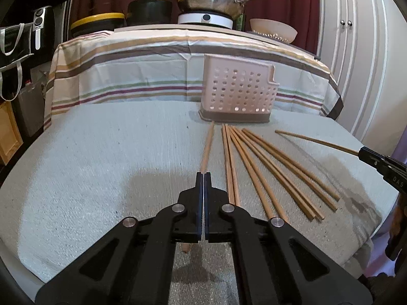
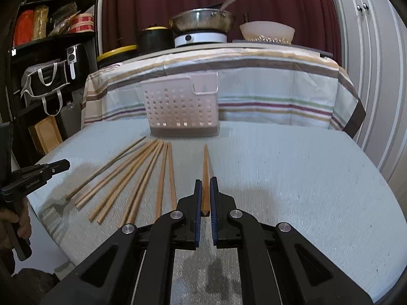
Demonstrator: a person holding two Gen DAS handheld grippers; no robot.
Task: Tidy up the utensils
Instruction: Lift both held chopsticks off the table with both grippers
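Several wooden chopsticks (image 1: 264,167) lie fanned out on the grey mat (image 1: 101,152), tips toward a perforated pink utensil holder (image 1: 237,91) at the mat's far edge. My left gripper (image 1: 204,178) is shut and empty, above one chopstick (image 1: 207,147) that lies apart on the left. My right gripper (image 2: 206,185) is shut on one chopstick (image 2: 205,167) and holds it lifted, pointing at the holder (image 2: 180,108). In the left wrist view the right gripper (image 1: 362,151) shows at the right edge, the held chopstick (image 1: 315,139) sticking out leftward. The left gripper (image 2: 66,164) shows at the left edge of the right wrist view.
Behind the mat a higher table under a striped cloth (image 1: 142,71) carries a steel pan on a burner (image 1: 208,2), black pots (image 1: 150,10) and a pink bowl (image 1: 273,30). Dark shelves (image 2: 51,50) stand left, white cabinet doors (image 1: 356,38) right.
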